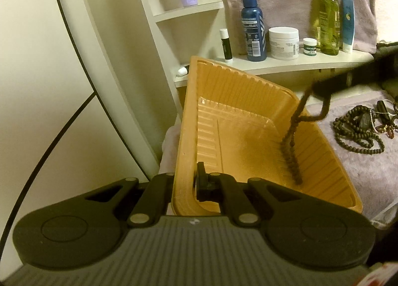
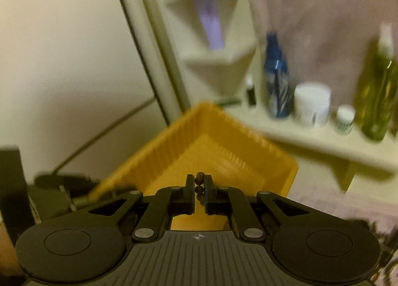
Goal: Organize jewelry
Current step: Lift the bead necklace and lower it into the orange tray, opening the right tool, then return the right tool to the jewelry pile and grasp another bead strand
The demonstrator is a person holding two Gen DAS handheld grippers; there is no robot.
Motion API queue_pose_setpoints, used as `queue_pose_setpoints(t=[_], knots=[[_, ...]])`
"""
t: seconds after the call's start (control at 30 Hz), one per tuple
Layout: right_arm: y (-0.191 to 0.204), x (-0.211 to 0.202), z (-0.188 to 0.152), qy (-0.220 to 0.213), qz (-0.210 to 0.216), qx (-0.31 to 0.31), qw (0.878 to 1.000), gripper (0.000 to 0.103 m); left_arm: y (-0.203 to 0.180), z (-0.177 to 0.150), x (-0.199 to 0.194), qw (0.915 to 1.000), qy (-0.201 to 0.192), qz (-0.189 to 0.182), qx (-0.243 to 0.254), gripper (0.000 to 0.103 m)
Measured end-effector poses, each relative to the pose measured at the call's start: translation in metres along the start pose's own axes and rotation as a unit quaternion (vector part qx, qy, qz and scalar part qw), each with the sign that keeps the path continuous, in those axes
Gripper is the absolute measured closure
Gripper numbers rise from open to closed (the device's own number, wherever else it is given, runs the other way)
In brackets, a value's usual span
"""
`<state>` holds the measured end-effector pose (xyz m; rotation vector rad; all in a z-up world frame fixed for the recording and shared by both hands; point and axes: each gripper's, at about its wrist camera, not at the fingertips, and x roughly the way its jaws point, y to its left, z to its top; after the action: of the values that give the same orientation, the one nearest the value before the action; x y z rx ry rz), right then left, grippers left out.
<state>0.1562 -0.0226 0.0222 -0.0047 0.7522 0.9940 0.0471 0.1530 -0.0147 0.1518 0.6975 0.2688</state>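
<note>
— Starting at the left, what's the left gripper (image 1: 185, 184) doing?

— It's clamped on the near wall of the orange tray (image 1: 248, 92), 1 finger outside the wall and 1 inside, and the tray sits tilted above the pale fuzzy cloth (image 1: 368, 171).

— And inside the tray?

— A string of dark brown beads (image 1: 291, 151) hangs down into it, the lower end touching the ribbed floor near the right wall. The upper end runs up to the right gripper (image 1: 323, 89), which reaches in from the right edge of the left wrist view.

— How is that right gripper set?

— In its own view its 2 fingers are drawn narrow, pinching the beads (image 2: 199, 182); 2 beads show in the gap, right over the tray (image 2: 281, 161). That view is blurred.

— Further right?

— A heap of more beads and trinkets (image 1: 360, 131) lies on the cloth, well apart from the tray. Behind, a shelf (image 1: 286, 66) carries a blue spray bottle (image 1: 252, 27), a white jar (image 1: 283, 42) and a green bottle (image 1: 328, 20).
</note>
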Motion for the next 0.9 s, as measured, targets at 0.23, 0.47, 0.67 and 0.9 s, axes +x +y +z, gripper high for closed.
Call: queue_pose_setpoints(t=[0.23,0.47,0.67,0.9], knots=[[-0.008,0.026,-0.027,0.067,0.021,0.012,0.997,0.096,0.001,0.000,-0.001,1.0000,-0.001,-0.001,-0.005,0.099],[-0.016,0.016,-0.047,0.075,0.016,0.041,0.996,0.074,0.001,0.000,-0.001,1.0000,-0.001,-0.002,-0.005,0.099],[-0.038,-0.025,-0.067,0.027,-0.065,0.053,0.996,0.061,0.000,0.000,-0.001,1.0000,-0.002,0.000,-0.006,0.099],[-0.092,-0.074,-0.109,-0.010,-0.202,0.101,0.974,0.061,0.000,0.000,-0.001,1.0000,0.000,0.001,-0.002,0.099]])
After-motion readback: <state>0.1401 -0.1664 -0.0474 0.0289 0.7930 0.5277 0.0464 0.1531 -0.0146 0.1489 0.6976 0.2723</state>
